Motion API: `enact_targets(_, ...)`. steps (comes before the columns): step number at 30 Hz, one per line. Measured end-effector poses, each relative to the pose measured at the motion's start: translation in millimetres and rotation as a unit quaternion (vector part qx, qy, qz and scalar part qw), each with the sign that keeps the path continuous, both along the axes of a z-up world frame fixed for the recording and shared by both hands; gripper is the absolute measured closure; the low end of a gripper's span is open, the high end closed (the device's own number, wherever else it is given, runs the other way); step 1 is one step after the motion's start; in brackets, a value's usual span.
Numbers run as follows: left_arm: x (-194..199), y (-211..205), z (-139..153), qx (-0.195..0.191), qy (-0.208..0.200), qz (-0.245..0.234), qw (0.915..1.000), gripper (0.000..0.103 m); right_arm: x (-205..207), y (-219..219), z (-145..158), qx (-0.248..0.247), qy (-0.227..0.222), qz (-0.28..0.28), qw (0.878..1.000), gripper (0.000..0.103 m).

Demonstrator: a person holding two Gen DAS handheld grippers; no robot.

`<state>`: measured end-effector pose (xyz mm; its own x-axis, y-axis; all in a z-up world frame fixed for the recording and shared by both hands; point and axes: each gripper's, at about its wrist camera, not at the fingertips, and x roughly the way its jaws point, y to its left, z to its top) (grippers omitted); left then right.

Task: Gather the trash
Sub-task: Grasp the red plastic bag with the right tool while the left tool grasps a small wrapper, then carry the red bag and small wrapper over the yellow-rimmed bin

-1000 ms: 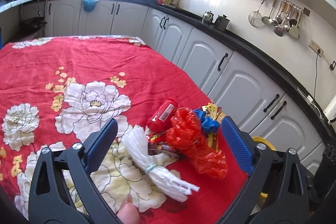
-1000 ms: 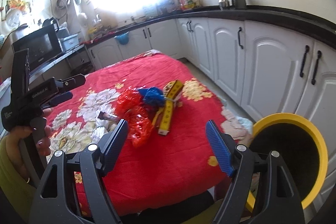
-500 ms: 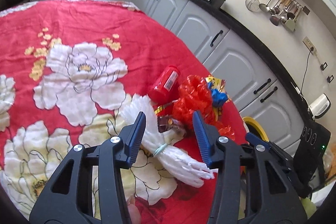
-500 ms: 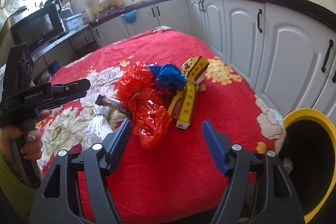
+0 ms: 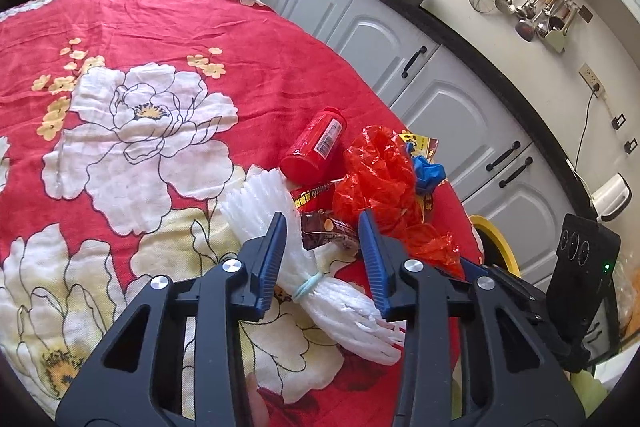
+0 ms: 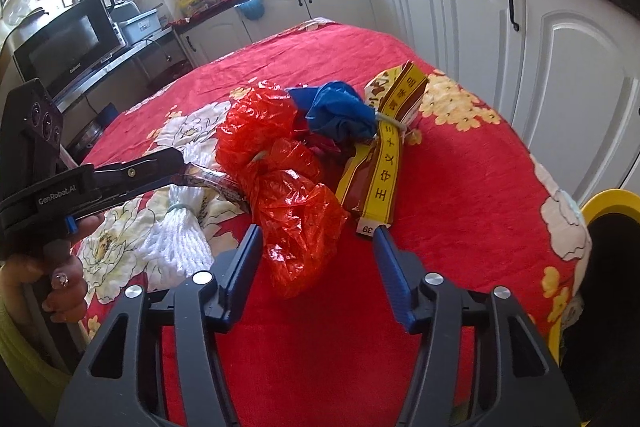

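Now my left gripper (image 5: pixel 322 233) has its jaws released but just narrowing, straddling the white bundle (image 5: pixel 308 269) and brown wrapper (image 5: pixel 328 233) without pressing them. My right gripper (image 6: pixel 316 247) has been closing too, jaws released either side of the red plastic bag (image 6: pixel 296 211). Beside that bag on the counter (image 6: pixel 460 187) lie a blue bag (image 6: pixel 340 111) and yellow packet (image 6: pixel 386 163).

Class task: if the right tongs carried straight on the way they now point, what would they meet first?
Most likely the crumpled red plastic bag, which lies just ahead of the right tongs, partly between the open jaws; depth is uncertain.
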<state>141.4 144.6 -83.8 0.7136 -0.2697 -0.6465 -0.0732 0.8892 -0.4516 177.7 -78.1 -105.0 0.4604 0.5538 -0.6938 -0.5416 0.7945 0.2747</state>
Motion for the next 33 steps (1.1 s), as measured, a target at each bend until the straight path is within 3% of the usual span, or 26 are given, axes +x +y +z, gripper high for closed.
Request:
enact_targets(3, 1.2, -0.2, -2.1, 0.0, 0.003, 0.0, 1.0, 0.077, 1.5, 2.5, -1.6, 0.003, 0.005, 0.004, 1.0, 0.059)
enact_targets(7, 0.8, -1.2, -2.1, -0.002, 0.005, -0.001, 1.0, 0.082, -1.4, 6.4, -1.6, 0.003, 0.005, 0.014, 1.0, 0.079)
enact_targets(10, -0.3, -3.2, 0.5, -0.002, 0.004, -0.008, 1.0, 0.087, -4.7, 7.7, -0.1, 0.005, 0.005, 0.02, 1.0, 0.088)
enact_targets(17, -4.7, -11.9, 11.2, 0.016, -0.004, -0.022, 0.9996, 0.103, -15.1, 5.9, 10.0, 0.015, -0.008, 0.03, 0.999, 0.092)
enact_targets(33, -23.7, -34.9, 62.2, 0.05, -0.062, -0.047, 0.9957, 0.103, -38.2, -29.6, 48.9, 0.064, -0.032, 0.02, 0.997, 0.093)
